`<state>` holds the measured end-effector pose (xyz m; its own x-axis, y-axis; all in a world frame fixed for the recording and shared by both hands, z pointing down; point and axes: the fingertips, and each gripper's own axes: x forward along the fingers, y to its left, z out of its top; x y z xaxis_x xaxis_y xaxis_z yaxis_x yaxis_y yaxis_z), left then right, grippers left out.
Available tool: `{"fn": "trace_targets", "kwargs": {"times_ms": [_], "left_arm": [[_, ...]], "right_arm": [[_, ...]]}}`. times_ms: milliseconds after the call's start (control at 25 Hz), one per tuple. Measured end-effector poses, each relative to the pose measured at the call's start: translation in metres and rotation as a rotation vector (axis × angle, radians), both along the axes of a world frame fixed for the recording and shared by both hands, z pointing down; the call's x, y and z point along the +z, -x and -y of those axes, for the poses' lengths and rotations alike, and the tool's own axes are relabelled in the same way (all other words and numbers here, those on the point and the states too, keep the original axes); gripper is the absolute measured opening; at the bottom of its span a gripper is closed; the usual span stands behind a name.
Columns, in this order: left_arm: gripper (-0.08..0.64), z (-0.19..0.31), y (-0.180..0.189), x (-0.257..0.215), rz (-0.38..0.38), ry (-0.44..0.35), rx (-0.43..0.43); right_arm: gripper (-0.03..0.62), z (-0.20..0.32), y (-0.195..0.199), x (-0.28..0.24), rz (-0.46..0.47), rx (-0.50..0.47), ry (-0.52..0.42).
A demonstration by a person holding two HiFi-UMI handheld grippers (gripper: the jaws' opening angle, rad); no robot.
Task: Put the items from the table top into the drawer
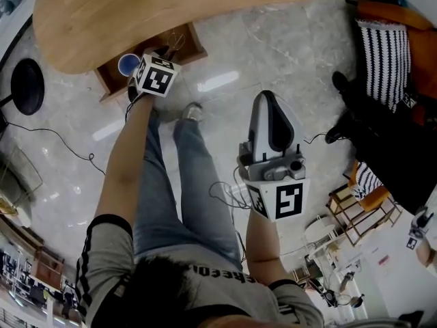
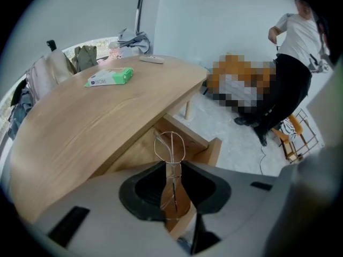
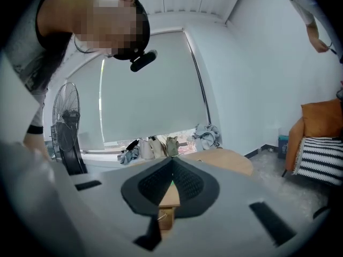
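A curved wooden table (image 1: 102, 19) has an open wooden drawer (image 1: 110, 82) under its near edge. My left gripper (image 1: 160, 52) hangs over that drawer, pointing steeply down, shut on a thin wire whisk (image 2: 170, 149) whose loop sticks out past the jaws. Something round and blue (image 1: 128, 64) shows beside the gripper at the drawer. A green tissue pack (image 2: 110, 77) and a small white remote-like item (image 2: 151, 59) lie on the table top. My right gripper (image 1: 271, 125) is held over the floor, right of the person's legs, shut with nothing in it (image 3: 172, 182).
A second person (image 2: 293, 58) stands on the floor right of the table. An orange cushion with a striped cloth (image 1: 389, 46) and a wire rack (image 1: 362, 210) are at the right. A black round base (image 1: 27, 86) and cables lie left. A fan (image 3: 67, 127) stands by the window.
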<state>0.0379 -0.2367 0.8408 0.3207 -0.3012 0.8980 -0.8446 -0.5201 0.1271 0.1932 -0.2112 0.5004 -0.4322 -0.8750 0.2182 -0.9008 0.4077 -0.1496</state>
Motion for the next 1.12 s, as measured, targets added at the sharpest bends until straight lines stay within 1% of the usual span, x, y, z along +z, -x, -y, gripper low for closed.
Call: {"fn": "trace_targets", "kwargs": {"times_ms": [200, 320, 480, 640, 840, 960, 1120], "left_arm": [[0.083, 0.012, -0.004, 0.005, 0.023, 0.010, 0.009], [0.083, 0.011, -0.004, 0.015, 0.041, 0.033, 0.018], [0.083, 0.013, 0.001, 0.027, 0.048, 0.065, -0.009], [0.084, 0.014, 0.003, 0.039, 0.031, 0.085, -0.040], [0.087, 0.016, 0.005, 0.046, 0.042, 0.082, -0.043], [0.088, 0.015, 0.003, 0.049, 0.036, 0.093, -0.042], [0.091, 0.016, 0.006, 0.055, 0.050, 0.097, -0.068]], "right_arm": [[0.003, 0.001, -0.006, 0.005, 0.004, 0.006, 0.008], [0.003, 0.001, -0.007, 0.008, 0.011, 0.008, 0.014], [0.003, 0.001, -0.009, 0.015, -0.002, 0.013, 0.031], [0.005, 0.001, -0.013, 0.025, -0.011, 0.022, 0.049], [0.003, 0.004, -0.015, 0.030, -0.012, 0.028, 0.058], [0.003, 0.005, -0.015, 0.031, -0.010, 0.027, 0.061], [0.005, 0.006, -0.017, 0.034, -0.011, 0.027, 0.068]]}}
